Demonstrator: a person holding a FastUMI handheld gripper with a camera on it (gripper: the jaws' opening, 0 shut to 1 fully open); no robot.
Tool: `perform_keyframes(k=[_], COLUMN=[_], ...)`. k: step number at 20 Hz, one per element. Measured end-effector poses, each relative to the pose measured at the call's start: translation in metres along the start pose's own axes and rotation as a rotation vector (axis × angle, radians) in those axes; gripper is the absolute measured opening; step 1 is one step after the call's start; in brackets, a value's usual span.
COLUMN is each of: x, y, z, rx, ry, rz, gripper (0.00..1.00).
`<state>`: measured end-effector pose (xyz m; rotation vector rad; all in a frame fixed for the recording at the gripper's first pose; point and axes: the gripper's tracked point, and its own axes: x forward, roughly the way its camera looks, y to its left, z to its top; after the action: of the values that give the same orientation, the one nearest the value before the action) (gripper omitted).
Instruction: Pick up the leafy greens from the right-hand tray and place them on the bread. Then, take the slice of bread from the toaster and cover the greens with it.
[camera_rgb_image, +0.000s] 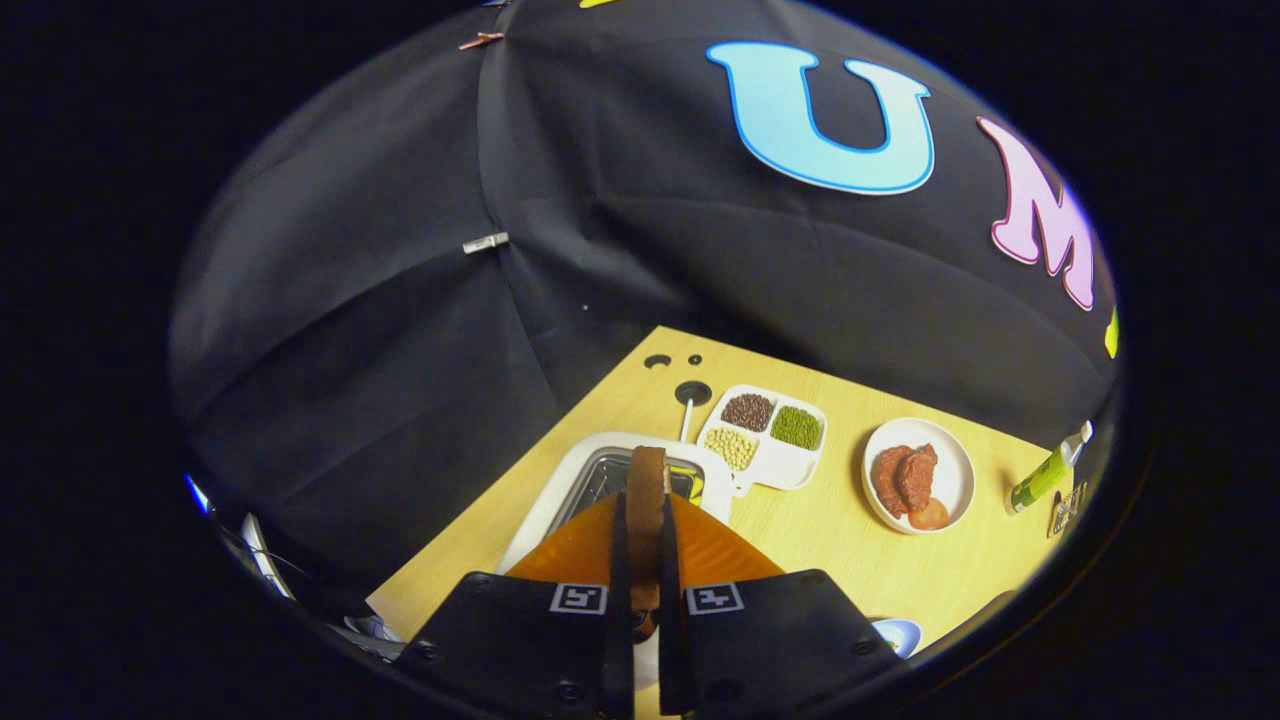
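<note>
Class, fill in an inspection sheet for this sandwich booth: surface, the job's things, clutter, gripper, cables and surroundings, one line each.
Surface: pale wooden table with round holes at its far end.
Job's things: bread slice held on edge between the fingers, above the white toaster; greens cannot be told.
Clutter: white divided tray with three kinds of beans; white plate with reddish food; green tube beyond the plate.
Gripper: gripper shut on the bread slice, both fingers pressing its faces.
Cables: thin white cord beside the tray.
Surroundings: black cloth wall with clips.
</note>
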<state>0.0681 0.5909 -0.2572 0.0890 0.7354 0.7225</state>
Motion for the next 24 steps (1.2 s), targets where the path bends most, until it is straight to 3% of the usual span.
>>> perform_keyframes(k=[5,10,13,18,24], x=[-0.053,-0.114,-0.145,-0.188,-0.204], y=[-0.009,-0.050,-0.082,-0.145,-0.185], z=[0.032,0.034,0.017,-0.027,-0.090], rx=[0.012,0.017,0.044,0.059,0.170], ry=[-0.117,-0.178,-0.171,-0.161,-0.147], rz=[0.062,0.048,0.034,-0.066,-0.159], gripper=[0.14,0.14,0.14,0.14,0.14])
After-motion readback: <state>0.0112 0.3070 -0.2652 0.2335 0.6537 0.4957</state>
